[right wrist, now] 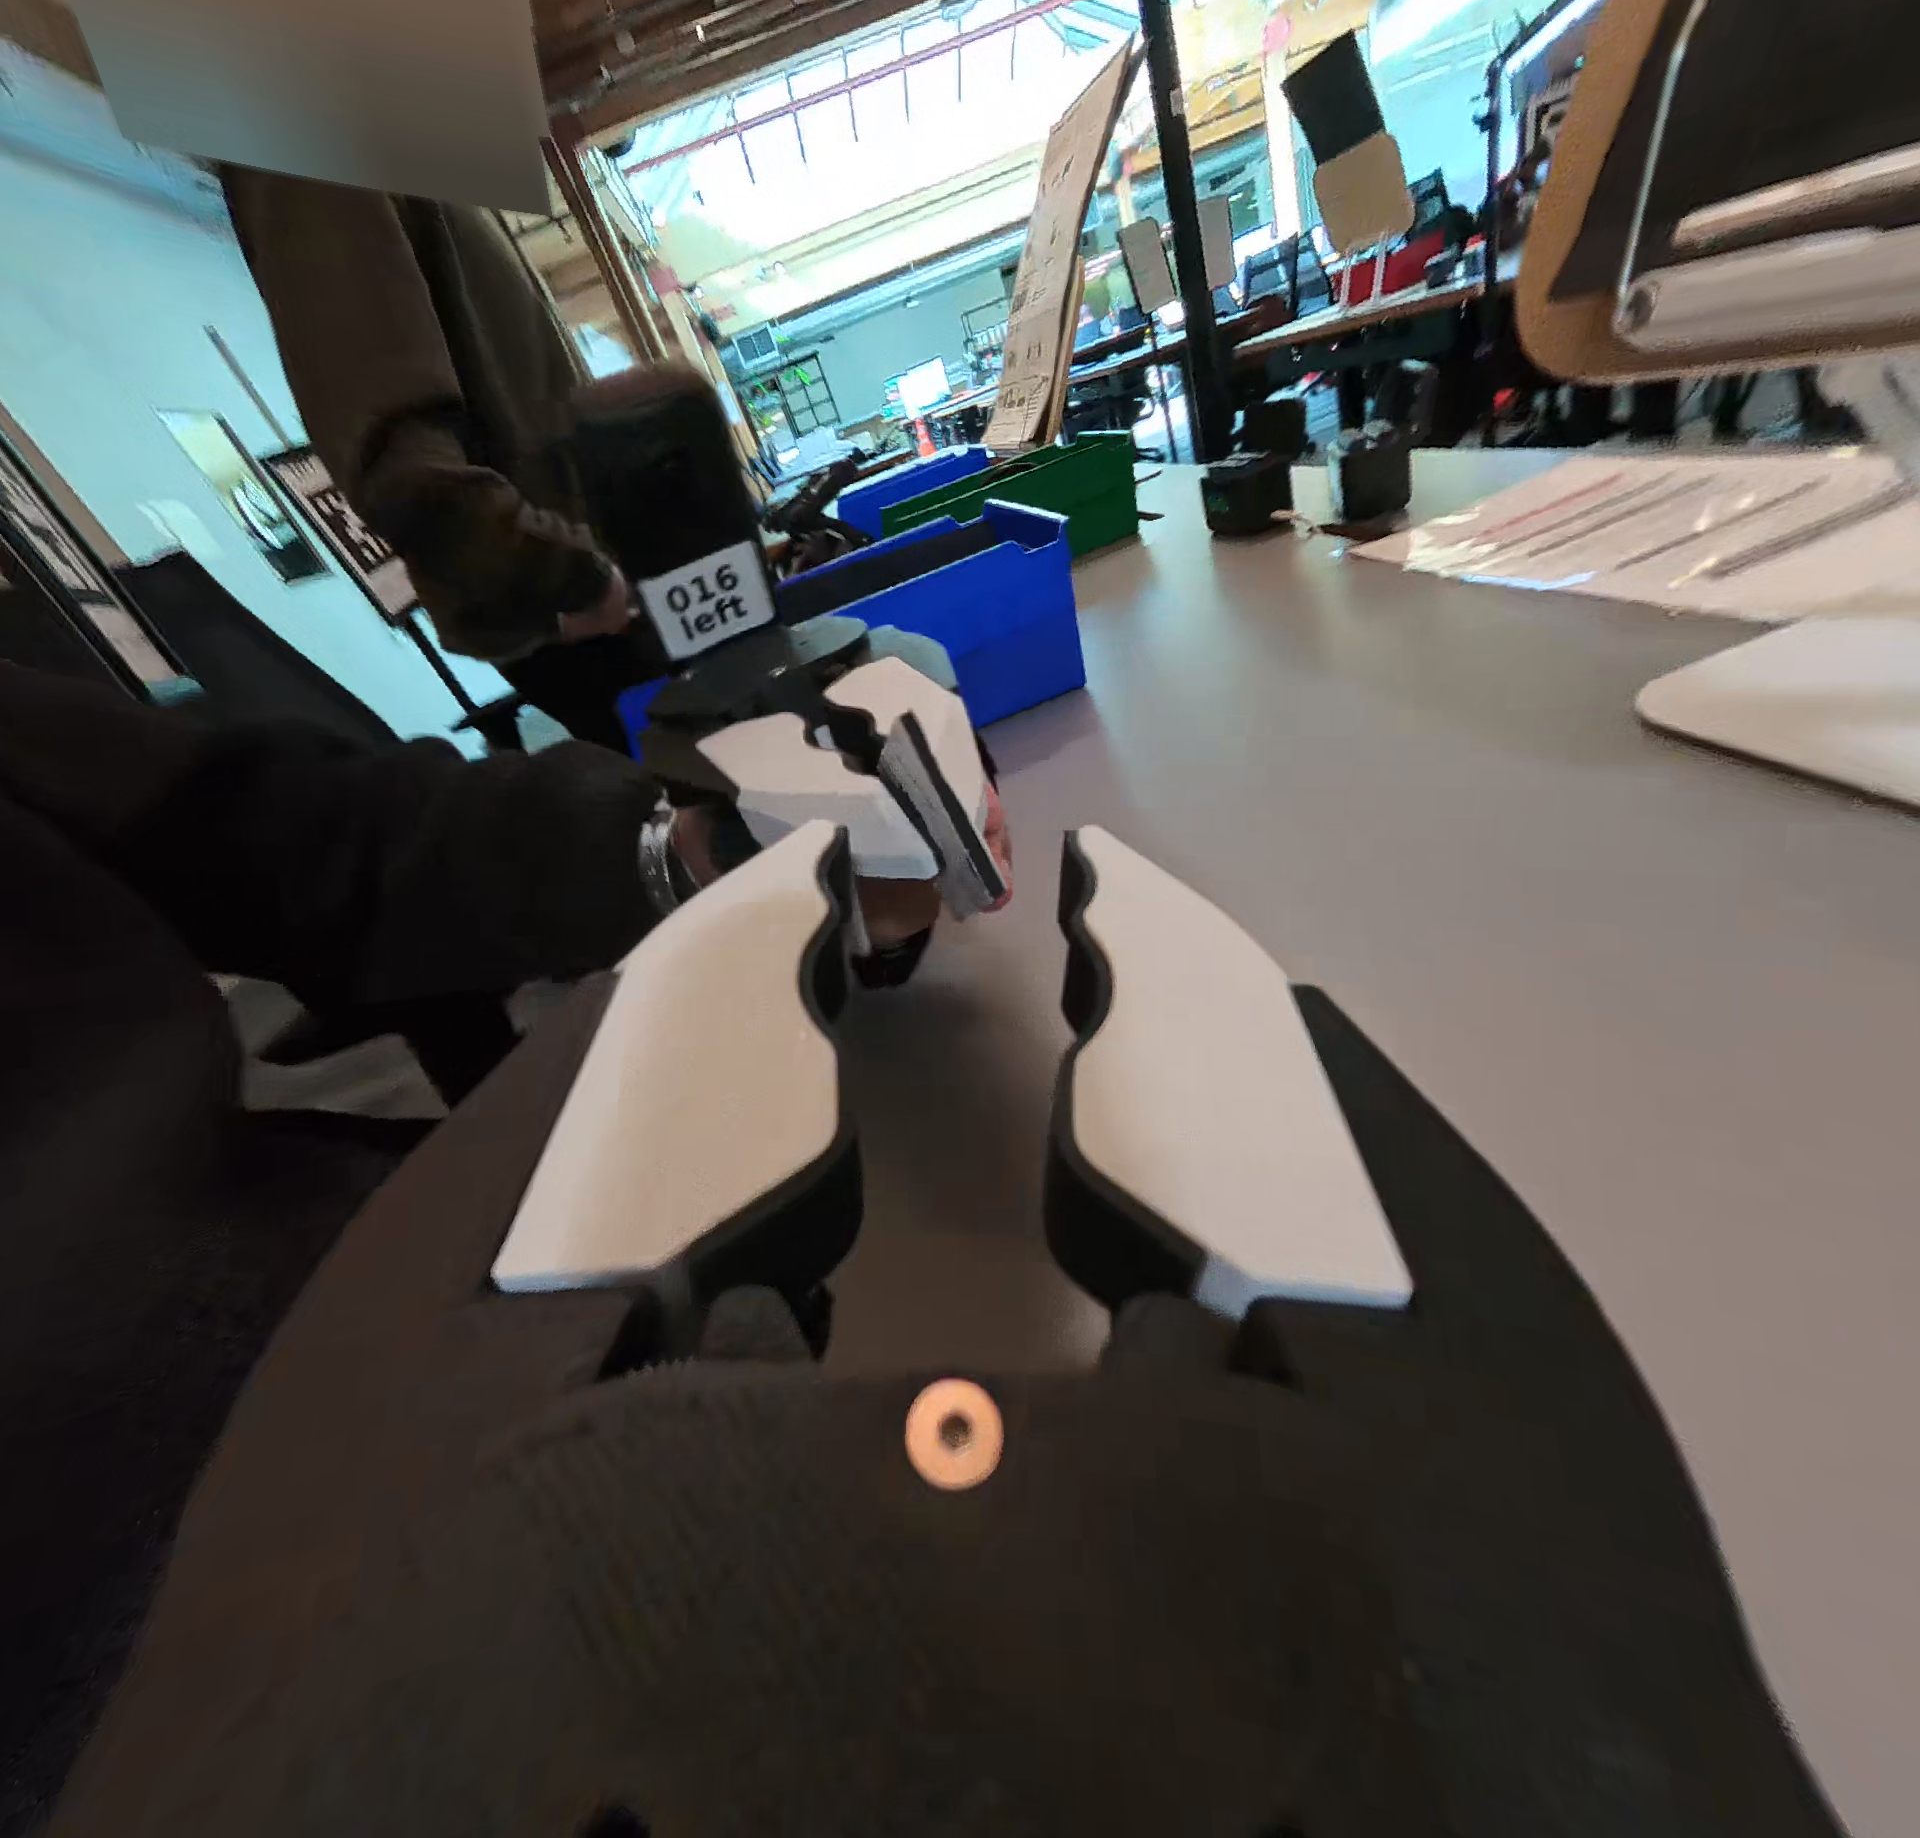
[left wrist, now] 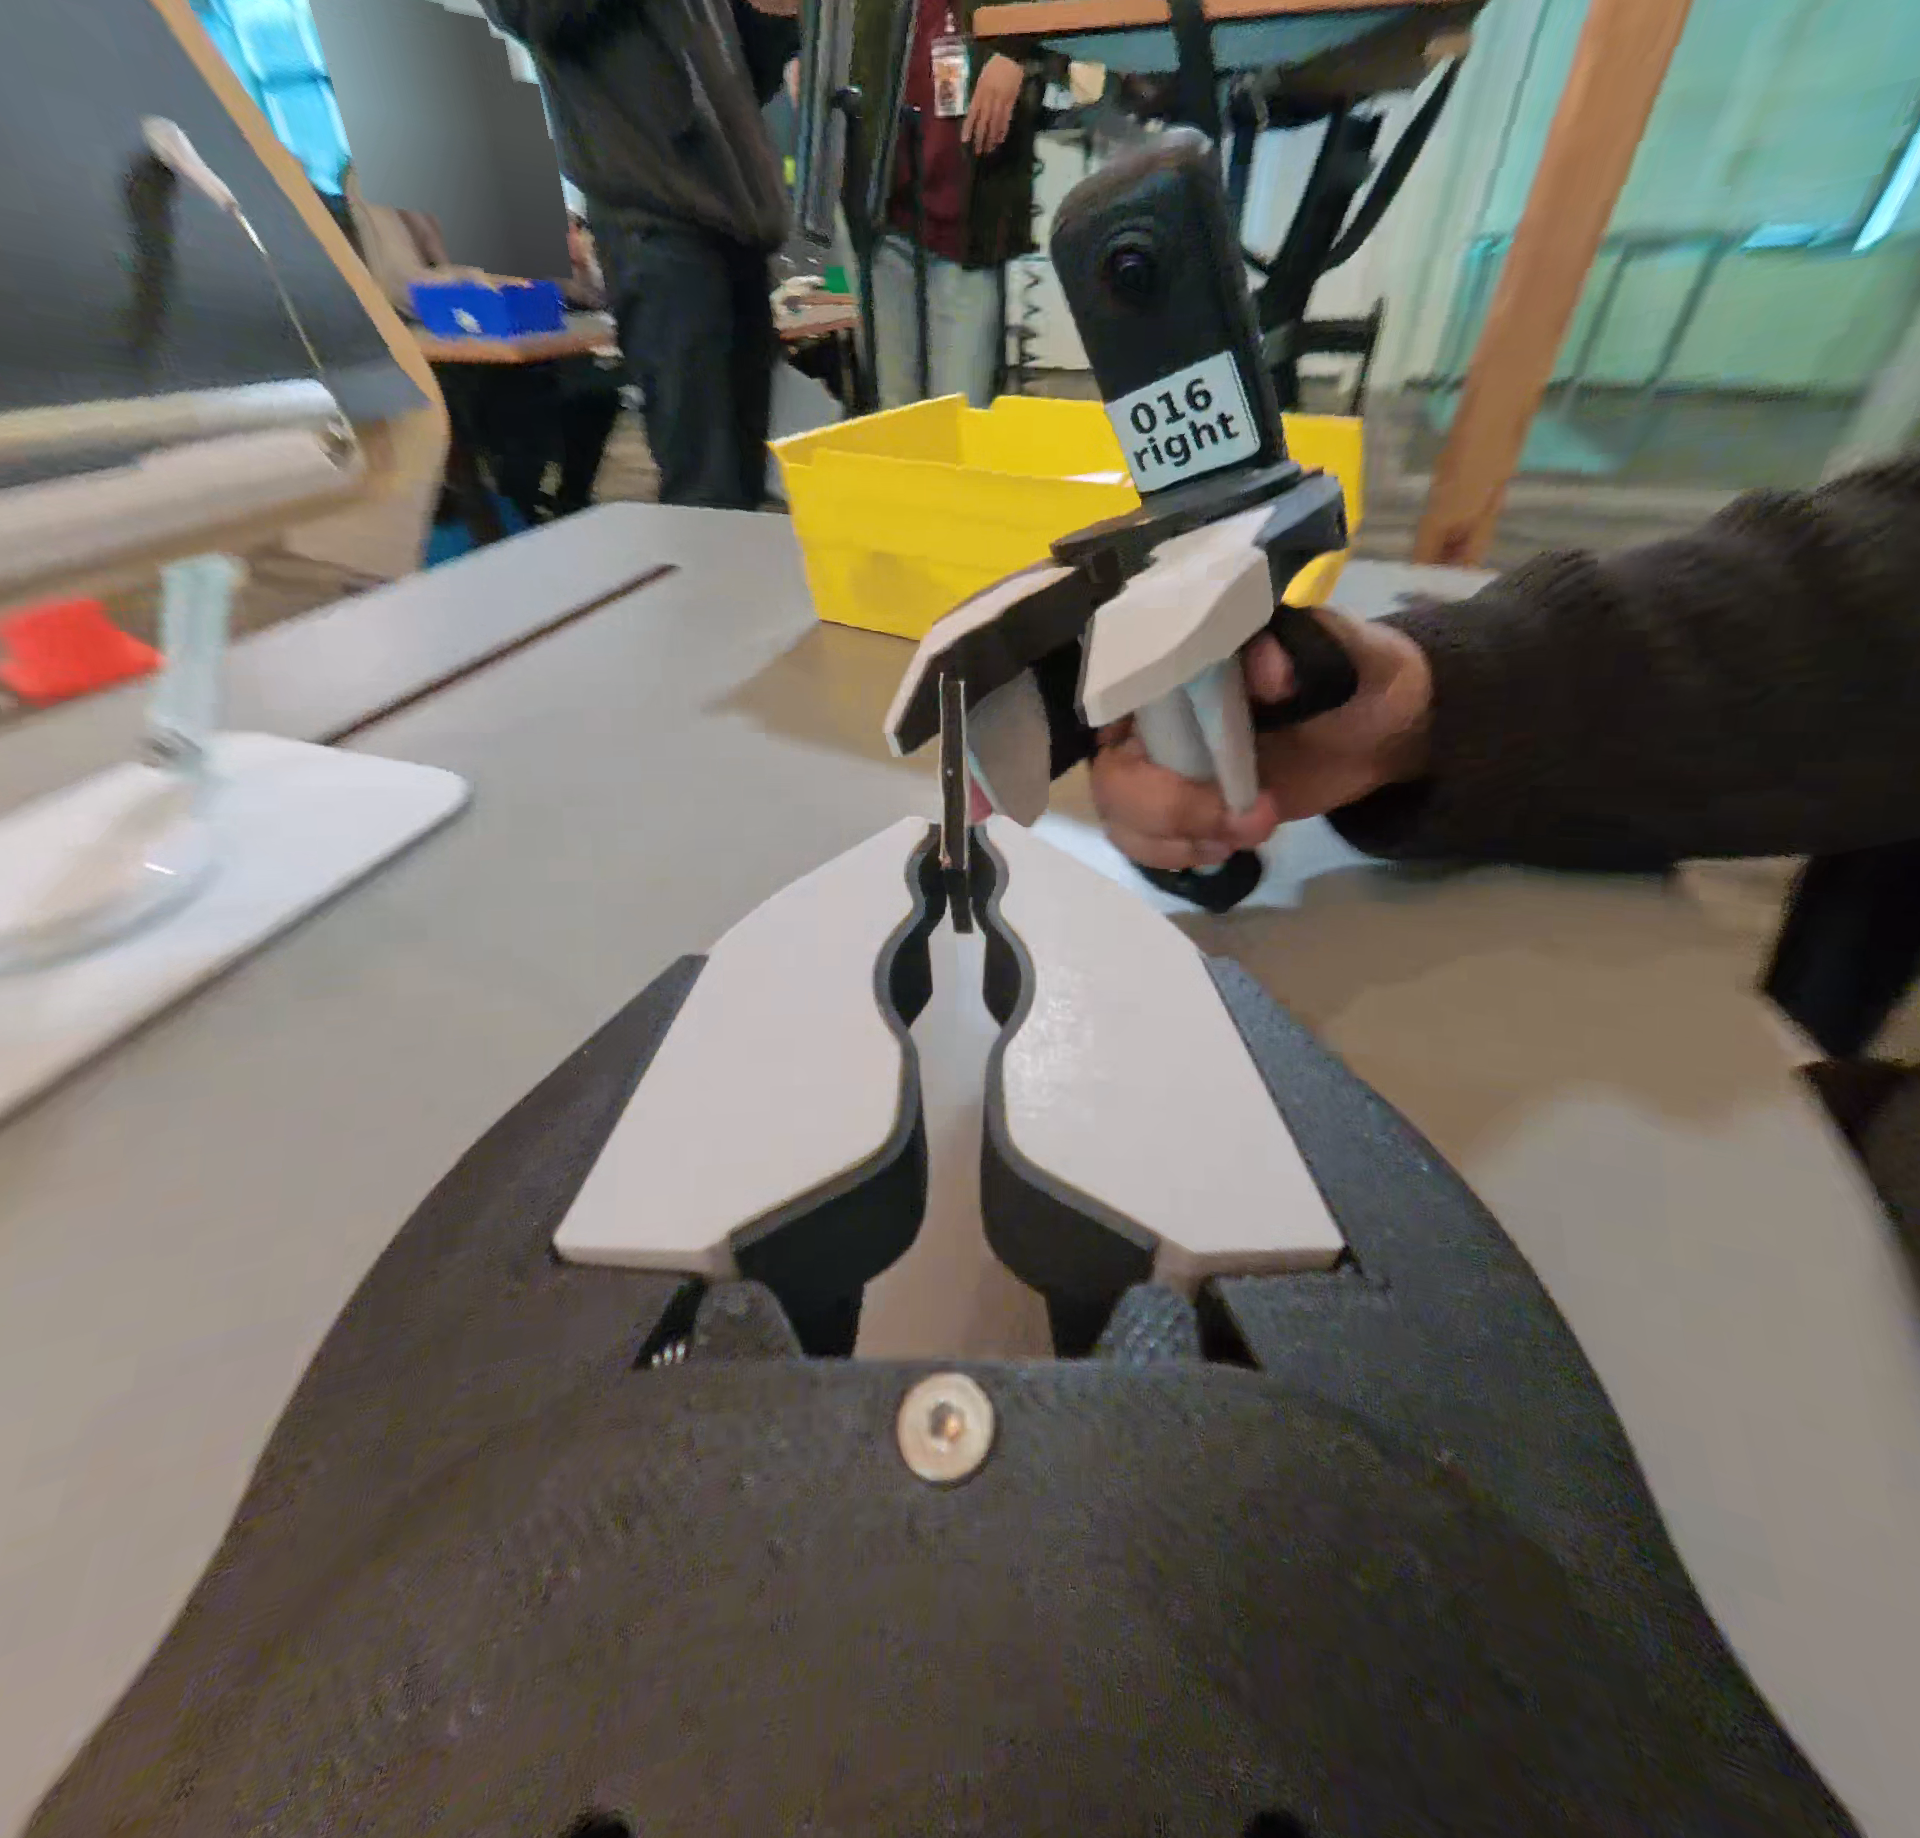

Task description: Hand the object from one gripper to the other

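There are two grippers. The left gripper has its two white fingers squeezed close together at the tips, and they pinch one thin, flat, dark object. The object stands straight up and pokes out above the tips. The right gripper has its two fingers spread wide, with nothing between them.

Only the left wrist view shows the right gripper from the front. It sits just behind the object, held by one hand in a dark sleeve. I cannot tell if it touches the object there. This view also shows one yellow bin on the grey table, one small blue box far back, one red thing at the left, and two people standing behind.

Only the right wrist view shows the left gripper from outside. It is just past the left finger of the right gripper, and the flat object looks like a dark edge at its tip. This view also shows two blue bins, one green bin, some papers and one person at the left.
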{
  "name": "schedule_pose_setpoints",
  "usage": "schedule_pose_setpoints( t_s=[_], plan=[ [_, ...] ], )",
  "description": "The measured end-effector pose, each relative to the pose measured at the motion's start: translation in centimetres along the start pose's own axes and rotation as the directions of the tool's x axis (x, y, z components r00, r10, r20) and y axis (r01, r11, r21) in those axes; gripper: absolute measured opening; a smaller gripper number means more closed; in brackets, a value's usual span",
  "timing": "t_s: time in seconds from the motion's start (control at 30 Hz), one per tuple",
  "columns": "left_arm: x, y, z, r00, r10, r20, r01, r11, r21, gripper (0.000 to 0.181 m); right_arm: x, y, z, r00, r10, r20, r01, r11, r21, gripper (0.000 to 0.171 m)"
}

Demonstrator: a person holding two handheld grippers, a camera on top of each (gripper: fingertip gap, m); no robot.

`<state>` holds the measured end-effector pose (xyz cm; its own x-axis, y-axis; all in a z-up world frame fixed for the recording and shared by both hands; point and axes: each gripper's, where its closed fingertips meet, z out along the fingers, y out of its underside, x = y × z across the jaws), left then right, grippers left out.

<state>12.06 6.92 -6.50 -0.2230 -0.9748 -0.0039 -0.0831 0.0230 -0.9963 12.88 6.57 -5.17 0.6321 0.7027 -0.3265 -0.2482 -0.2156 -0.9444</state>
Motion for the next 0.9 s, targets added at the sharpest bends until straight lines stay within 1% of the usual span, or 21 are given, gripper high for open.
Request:
schedule_pose_setpoints(
  t_s=[0.07,0.17,0.3,0.37,0.5,0.8,0.9],
  plan=[
    [0.3,0.2,0.0,0.992,-0.108,-0.065,0.108,0.994,-0.006,0.003,-0.3,0.2,0.1,0.998,-0.064,-0.003,0.064,0.998,-0.017,0.035],
    [1.2,0.5,0.0,0.955,-0.24,-0.174,0.237,0.971,-0.037,0.003,-0.6,0.7,0.3,0.996,-0.093,0.013,0.094,0.995,-0.044,0.027],
    [2.6,1.0,0.1,0.895,-0.346,-0.283,0.33,0.938,-0.104,0.003,-1.3,1.2,0.5,0.995,-0.086,0.059,0.091,0.993,-0.075,0.016],
    [3.0,1.2,0.1,0.884,-0.357,-0.301,0.333,0.934,-0.129,0.003,-1.7,1.5,0.5,0.993,-0.092,0.079,0.099,0.991,-0.094,0.009],
    [3.6,1.6,0.2,0.871,-0.369,-0.323,0.333,0.929,-0.163,0.004,-2.2,2.0,0.7,0.989,-0.111,0.101,0.123,0.985,-0.123,0.005],
    [3.2,1.6,0.3,0.884,-0.356,-0.304,0.335,0.934,-0.123,0.006,-1.8,1.8,0.7,0.994,-0.075,0.078,0.085,0.988,-0.131,0.003],
    [2.6,1.4,0.4,0.891,-0.359,-0.276,0.346,0.933,-0.096,0.02,-1.6,1.3,0.5,0.996,-0.057,0.067,0.064,0.992,-0.109,0.004]
  ],
)
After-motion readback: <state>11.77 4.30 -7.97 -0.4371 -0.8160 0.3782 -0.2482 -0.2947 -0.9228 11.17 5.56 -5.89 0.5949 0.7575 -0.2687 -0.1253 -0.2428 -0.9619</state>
